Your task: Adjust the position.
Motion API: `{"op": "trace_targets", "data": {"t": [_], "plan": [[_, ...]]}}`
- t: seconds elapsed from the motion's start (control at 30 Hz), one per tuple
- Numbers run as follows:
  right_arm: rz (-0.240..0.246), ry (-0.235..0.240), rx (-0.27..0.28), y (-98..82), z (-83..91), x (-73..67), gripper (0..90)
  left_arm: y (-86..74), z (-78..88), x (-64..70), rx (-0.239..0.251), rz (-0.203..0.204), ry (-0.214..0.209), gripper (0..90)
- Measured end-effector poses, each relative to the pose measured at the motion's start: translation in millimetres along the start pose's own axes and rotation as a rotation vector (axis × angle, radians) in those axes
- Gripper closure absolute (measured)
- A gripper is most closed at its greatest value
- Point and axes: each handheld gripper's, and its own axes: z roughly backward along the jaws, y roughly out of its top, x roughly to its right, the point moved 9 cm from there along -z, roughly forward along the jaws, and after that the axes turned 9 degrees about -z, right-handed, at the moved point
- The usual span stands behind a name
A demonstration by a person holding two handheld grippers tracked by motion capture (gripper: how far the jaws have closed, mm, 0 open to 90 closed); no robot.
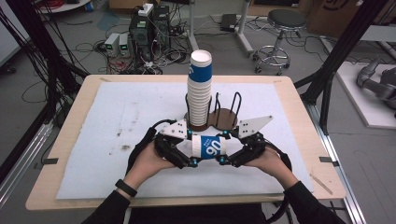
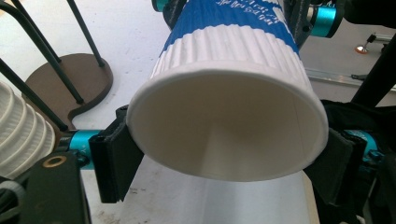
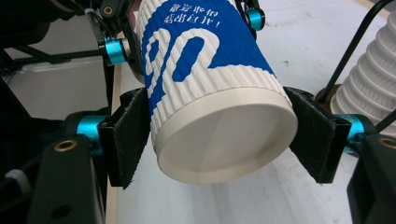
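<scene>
High view is showing a paper cup lying sideways between both grippers, just in front of the cup stack standing in the wire holder on the desk. Left gripper is grasping its open rim; right gripper is gripping its base end. Judging by this, the cup is not yet stacked; lifting it onto the stack is still remaining.

Cup lying sideways between grippers, before cup stack on rack.
</scene>
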Motion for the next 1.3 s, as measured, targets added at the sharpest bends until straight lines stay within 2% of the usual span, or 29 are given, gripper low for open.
{"op": "trace_targets", "data": {"t": [0.03, 0.07, 0.1, 0.13, 0.17, 0.2, 0.23, 0.27, 0.3, 0.37, 0.47, 0.53, 0.57, 0.67, 0.7, 0.73, 0.77, 0.8, 0.87, 0.9, 0.97, 1.0, 1.07, 1.1, 1.17, 1.2, 1.23, 1.27, 1.3], "plan": [[0.000, 0.000, 0.000, 0.0, 0.0, 0.0, 27.0, 0.0, 0.0, 0.0, 0.000, 0.000, 0.000, 18.6], [-0.006, 0.016, 0.012, 1.3, 1.6, 0.4, 27.6, 3.8, 1.5, -1.6, 0.062, 0.007, 0.012, 17.0], [-0.012, 0.030, 0.026, 2.4, 3.1, 0.3, 28.7, 3.8, 1.5, -1.6, 0.062, 0.007, 0.012, 15.8], [-0.012, 0.030, 0.026, 2.4, 3.1, 0.3, 28.7, 6.4, 2.7, -3.0, 0.109, 0.020, 0.020, 15.8], [-0.034, 0.065, 0.077, 5.8, 6.7, 0.1, 29.7, 12.0, 5.2, -4.9, 0.206, 0.062, 0.026, 13.9], [-0.044, 0.072, 0.096, 7.1, 8.2, 0.4, 29.9, 12.0, 5.2, -4.9, 0.206, 0.062, 0.026, 12.5], [-0.047, 0.076, 0.119, 8.5, 9.4, 1.1, 30.1, 16.0, 7.6, -6.6, 0.283, 0.093, 0.031, 10.8], [-0.058, 0.086, 0.140, 9.5, 10.7, 1.0, 30.2, 17.8, 8.6, -6.9, 0.315, 0.107, 0.030, 10.0], [-0.058, 0.086, 0.140, 9.5, 10.7, 1.0, 30.2, 17.8, 8.6, -6.9, 0.315, 0.107, 0.030, 9.6], [-0.085, 0.112, 0.185, 11.8, 13.1, 1.0, 30.2, 20.9, 10.3, -7.6, 0.370, 0.138, 0.022, 9.5], [-0.092, 0.126, 0.221, 13.7, 14.0, 0.4, 30.3, 23.5, 12.6, -8.5, 0.403, 0.160, 0.019, 10.5], [-0.097, 0.129, 0.215, 13.0, 13.6, 0.1, 30.3, 23.2, 13.8, -9.0, 0.402, 0.157, 0.024, 12.4], [-0.096, 0.134, 0.207, 12.2, 12.9, -0.7, 30.4, 23.2, 16.6, -8.9, 0.413, 0.165, 0.003, 16.2], [-0.092, 0.131, 0.209, 12.6, 12.2, -0.6, 30.3, 22.6, 17.7, -8.9, 0.403, 0.163, -0.009, 17.8], [-0.088, 0.127, 0.199, 11.9, 11.7, -1.2, 30.1, 21.8, 17.5, -8.7, 0.381, 0.150, -0.010, 18.4], [-0.057, 0.093, 0.167, 9.7, 10.4, -0.8, 28.5, 20.8, 16.0, -7.4, 0.340, 0.129, -0.017, 19.6], [-0.059, 0.084, 0.152, 9.0, 9.3, -0.9, 27.4, 21.0, 15.2, -6.4, 0.318, 0.117, -0.020, 20.0], [-0.059, 0.084, 0.152, 9.0, 9.3, -0.9, 27.4, 21.0, 15.2, -6.4, 0.318, 0.117, -0.020, 20.3], [-0.053, 0.082, 0.124, 8.8, 8.5, -1.8, 22.8, 20.6, 12.8, -4.1, 0.269, 0.089, -0.023, 20.4], [-0.023, 0.042, 0.075, 8.2, 8.1, -1.1, 21.2, 20.4, 11.4, -2.6, 0.245, 0.080, -0.028, 20.7], [0.013, 0.028, 0.037, 7.9, 7.5, -3.5, 21.2, 19.3, 9.2, -1.0, 0.202, 0.054, -0.029, 20.9], [0.013, 0.028, 0.037, 7.9, 7.5, -3.5, 21.2, 18.5, 7.9, -0.1, 0.177, 0.044, -0.033, 20.9], [0.044, 0.038, -0.020, 4.7, 3.2, -9.2, 21.2, 15.9, 4.4, 1.3, 0.116, 0.023, -0.034, 21.0], [0.044, 0.038, -0.020, 4.7, 3.2, -9.2, 21.2, 14.8, 3.0, 2.4, 0.088, 0.011, -0.037, 21.0], [0.085, 0.014, -0.094, -2.4, -4.5, -10.7, 21.2, 14.7, 1.3, 3.9, 0.065, -0.005, -0.039, 21.0], [0.085, 0.014, -0.094, -2.4, -4.5, -10.7, 21.2, 15.1, 0.6, 4.4, 0.060, -0.009, -0.042, 21.0], [0.099, 0.005, -0.134, -7.2, -10.6, -11.6, 21.2, 15.2, 0.2, 4.9, 0.051, -0.015, -0.043, 21.0], [0.099, 0.005, -0.134, -7.2, -10.6, -11.6, 21.2, 15.8, -0.4, 5.5, 0.048, -0.019, -0.045, 21.0], [0.108, -0.003, -0.163, -10.7, -16.1, -11.9, 22.5, 16.0, -0.6, 5.8, 0.042, -0.024, -0.046, 21.0]]}}
